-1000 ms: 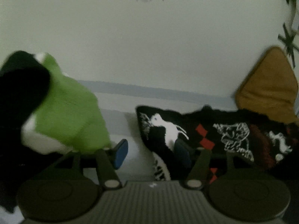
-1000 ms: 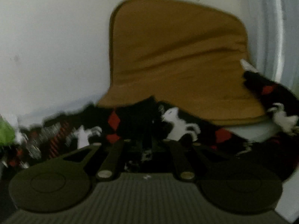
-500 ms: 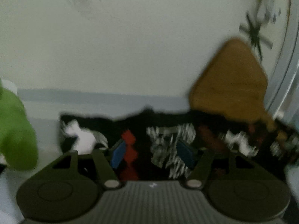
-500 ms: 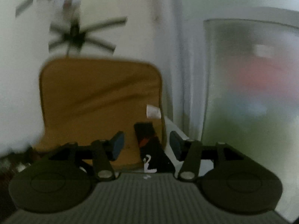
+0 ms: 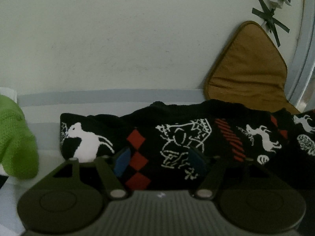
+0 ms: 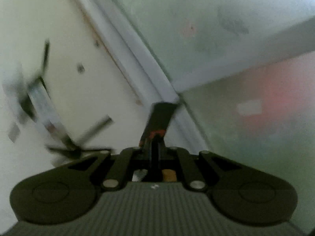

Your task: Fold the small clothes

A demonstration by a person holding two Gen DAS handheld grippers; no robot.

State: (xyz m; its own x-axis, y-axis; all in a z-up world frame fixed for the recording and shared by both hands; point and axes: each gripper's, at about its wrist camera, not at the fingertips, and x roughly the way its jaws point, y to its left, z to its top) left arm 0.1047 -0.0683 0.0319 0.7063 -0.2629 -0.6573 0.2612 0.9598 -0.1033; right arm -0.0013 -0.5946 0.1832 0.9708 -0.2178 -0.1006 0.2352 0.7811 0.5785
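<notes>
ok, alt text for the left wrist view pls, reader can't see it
The open left gripper hovers low over a black patterned garment with white figures and red diamonds, spread across a pale surface. A fuzzy green garment sits at the left edge, and a tan cushion leans against the white wall at the right.

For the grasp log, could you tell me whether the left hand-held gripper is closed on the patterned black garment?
No, the left hand-held gripper is open, its blue pads apart over the patterned black garment.
</notes>
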